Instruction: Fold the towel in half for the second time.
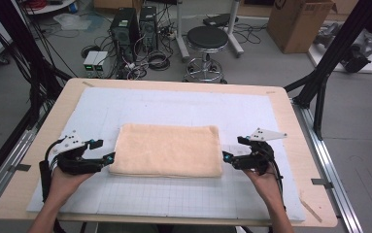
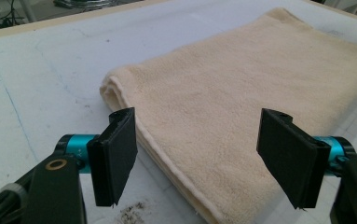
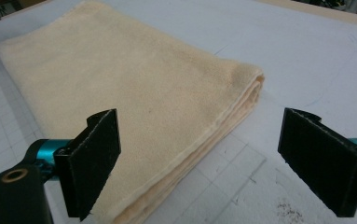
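While the towel (image 1: 168, 149) lies folded, the left gripper (image 1: 107, 158) and right gripper (image 1: 228, 157) wait at its ends, jaws wide apart. Next, each must pinch an edge.

A pale wooden table top (image 1: 290, 126) carries a white gridded mat (image 1: 174, 104) that covers most of its surface. Beyond the table's far edge, a round black padded stool on a chrome base (image 1: 207, 40) stands on the grey floor. To its left are two black computer towers (image 1: 134, 26) side by side, with a tangle of dark cables (image 1: 157, 60) at their feet and two small white boxes with green fronts (image 1: 95, 62) farther left. At the far right sits a brown cardboard box (image 1: 299, 22). Black metal frame struts (image 1: 336, 53) slant down at the right.
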